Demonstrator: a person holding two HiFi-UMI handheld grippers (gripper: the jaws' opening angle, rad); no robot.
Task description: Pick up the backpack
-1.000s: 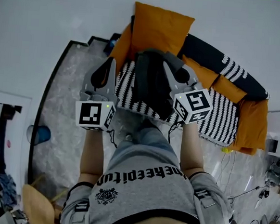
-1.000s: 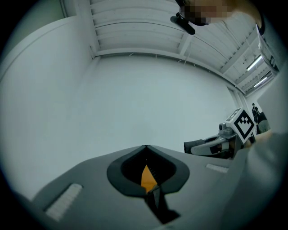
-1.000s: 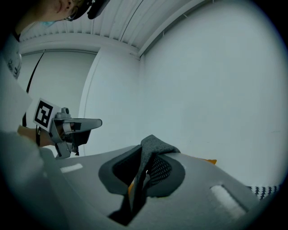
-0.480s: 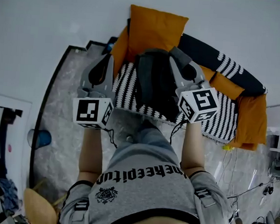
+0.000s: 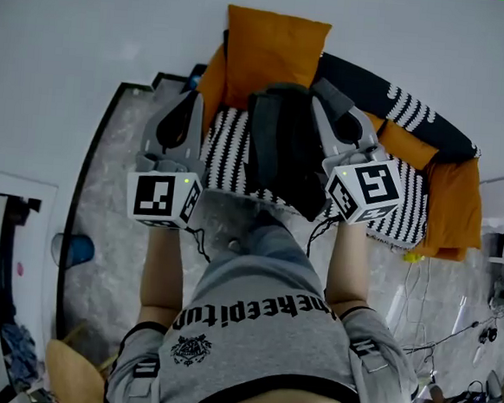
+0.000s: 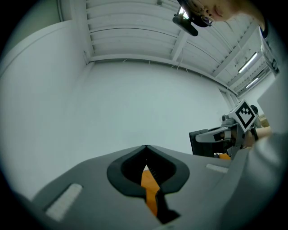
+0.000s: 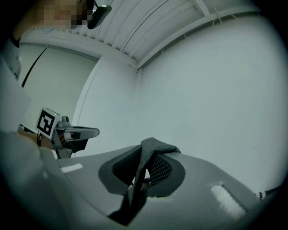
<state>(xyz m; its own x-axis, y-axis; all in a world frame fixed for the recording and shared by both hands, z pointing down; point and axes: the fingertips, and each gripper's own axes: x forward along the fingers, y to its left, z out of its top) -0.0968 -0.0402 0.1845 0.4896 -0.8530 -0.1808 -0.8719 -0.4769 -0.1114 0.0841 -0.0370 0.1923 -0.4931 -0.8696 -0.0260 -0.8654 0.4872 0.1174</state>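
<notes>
- The right tongs are clenched on a grey strap of the backpack. In the right gripper view the strap folds over between the two jaws, and its mesh underside shows just beside them.
- The backpack is dark and hangs lengthwise from that strap. It lies just left of the right tongs, between the two tongs, with its top up at the jaw tips and its lower end down by the right marker cube.
- The left tongs are closed and empty. The jaw tips meet, and only a sliver of orange shows through the gap behind them.
- The left tongs stand just beside the backpack on its left. Whether they touch it cannot be told.
- Beyond both tongs is a sofa with a black-and-white striped blanket. An orange cushion stands past the jaw tips.
- Whether the backpack's bottom touches the blanket cannot be told.
- Each gripper view shows the other tongs off to the side against a plain pale wall.
- A blue bin sits on the floor well to the left of the left tongs.
</notes>
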